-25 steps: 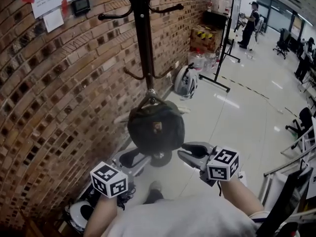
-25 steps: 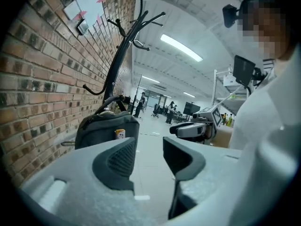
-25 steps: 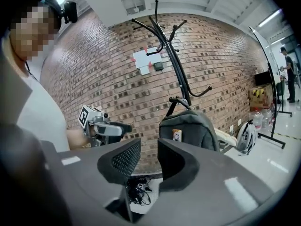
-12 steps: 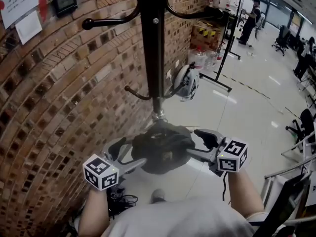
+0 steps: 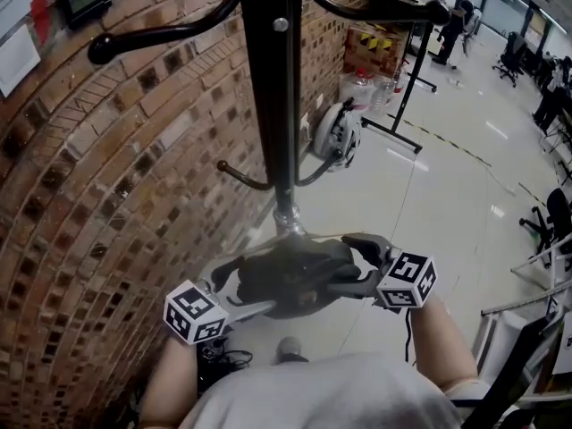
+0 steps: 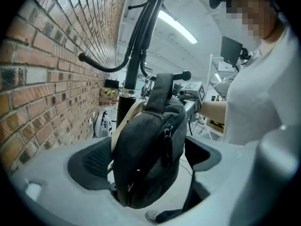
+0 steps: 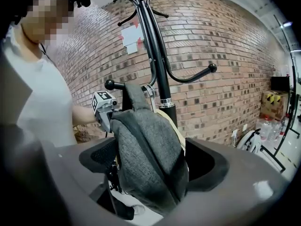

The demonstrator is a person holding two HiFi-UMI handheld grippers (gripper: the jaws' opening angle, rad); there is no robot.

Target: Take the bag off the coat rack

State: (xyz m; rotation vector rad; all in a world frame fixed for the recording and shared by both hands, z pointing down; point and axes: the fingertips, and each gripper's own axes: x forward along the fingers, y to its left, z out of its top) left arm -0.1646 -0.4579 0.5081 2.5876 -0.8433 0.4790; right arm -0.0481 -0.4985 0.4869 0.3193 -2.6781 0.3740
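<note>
A dark grey bag (image 5: 290, 275) hangs by its strap (image 7: 131, 92) from a lower hook of the black coat rack (image 5: 273, 105), close to the brick wall. My left gripper (image 5: 239, 289) reaches round the bag's left side and my right gripper (image 5: 353, 266) round its right side. Both sets of jaws are opening and stand wide. In the left gripper view the bag (image 6: 146, 154) fills the gap, with space before the right-hand pad. In the right gripper view the bag (image 7: 150, 159) leans on the right-hand pad, clear of the left one.
The brick wall (image 5: 116, 195) runs close along the left. A white helmet (image 5: 335, 141) leans by the wall behind the rack, with water bottles (image 5: 359, 86) and a black stand (image 5: 407, 79) beyond. Cables (image 5: 219, 360) lie on the floor below. A person (image 5: 456, 21) stands far off.
Both grippers have come up from below the bag to its two sides, and their jaws have widened. The head camera has moved closer to the rack.
</note>
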